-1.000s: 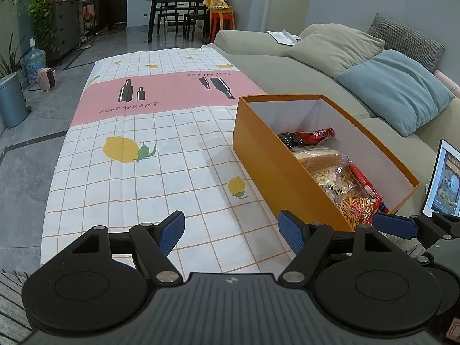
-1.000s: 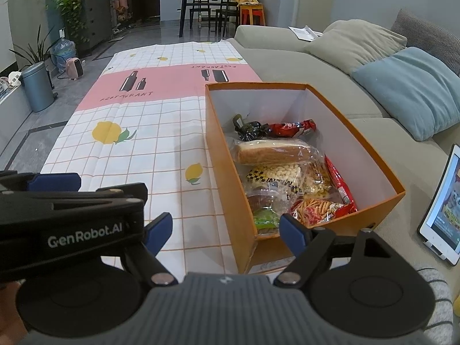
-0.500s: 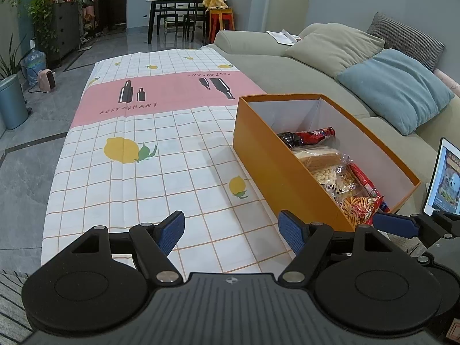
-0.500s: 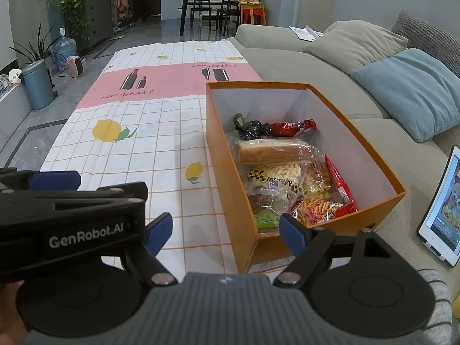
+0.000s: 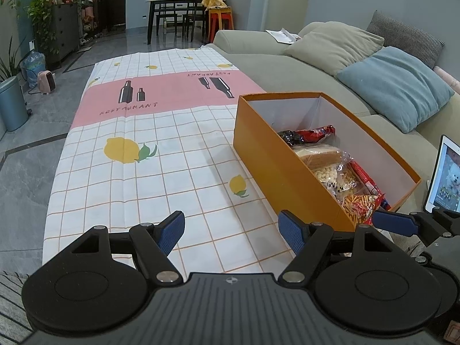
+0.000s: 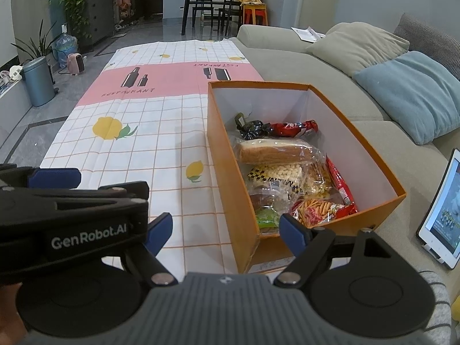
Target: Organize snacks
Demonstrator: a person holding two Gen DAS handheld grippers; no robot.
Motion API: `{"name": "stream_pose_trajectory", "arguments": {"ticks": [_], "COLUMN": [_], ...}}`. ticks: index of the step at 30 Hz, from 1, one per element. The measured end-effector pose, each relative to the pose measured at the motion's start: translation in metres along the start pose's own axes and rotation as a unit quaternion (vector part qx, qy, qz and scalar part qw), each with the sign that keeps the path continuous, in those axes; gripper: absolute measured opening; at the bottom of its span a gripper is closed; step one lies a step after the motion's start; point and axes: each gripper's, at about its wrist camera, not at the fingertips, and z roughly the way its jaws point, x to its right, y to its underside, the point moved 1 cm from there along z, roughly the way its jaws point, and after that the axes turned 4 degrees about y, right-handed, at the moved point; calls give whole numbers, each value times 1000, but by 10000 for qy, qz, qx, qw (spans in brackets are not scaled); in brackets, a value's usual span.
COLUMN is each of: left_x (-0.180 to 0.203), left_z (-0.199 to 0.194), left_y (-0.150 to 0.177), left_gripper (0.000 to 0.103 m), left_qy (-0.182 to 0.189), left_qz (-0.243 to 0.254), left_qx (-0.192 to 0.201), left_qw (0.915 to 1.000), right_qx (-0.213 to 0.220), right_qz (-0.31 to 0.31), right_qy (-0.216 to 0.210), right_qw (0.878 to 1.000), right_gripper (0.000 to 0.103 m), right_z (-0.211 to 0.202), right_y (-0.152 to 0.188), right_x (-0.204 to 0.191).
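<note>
Hardly anything is moving between the earlier frames and this one: both claws are keeping their places over the near end of the table, and the box with its snacks is lying just where it was.

The left gripper [image 5: 231,231], black with blue pads, is hanging with its jaws spread wide and nothing between them, above the white checked tablecloth with lemons and a pink band [image 5: 161,155]. The right gripper [image 6: 225,231] is likewise gaping wide and holding nothing, close in front of the near end of the orange cardboard box with a white lining [image 6: 230,155]. The packaged snacks [image 6: 287,178] are lying inside the box: orange sticks nearest, then pale puffs, a wrapped bread loaf, and red and black packets farthest. A white tablet [image 6: 440,210] is standing right of the box, on the grey sofa [image 6: 287,63] beyond.
</note>
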Motion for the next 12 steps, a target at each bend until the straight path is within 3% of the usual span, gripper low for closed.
{"name": "stream_pose_trajectory", "arguments": {"ticks": [12], "left_x": [0], "left_z": [0], "left_y": [0], "left_gripper": [87], "left_qy": [8], "left_qz": [18], "left_qx": [1], "left_qw": [10000], "right_qx": [5], "right_qz": [-38], "right_qy": [-9], "right_qw": [10000], "right_gripper": [79], "right_z": [0], "right_y": [-1], "right_x": [0]}}
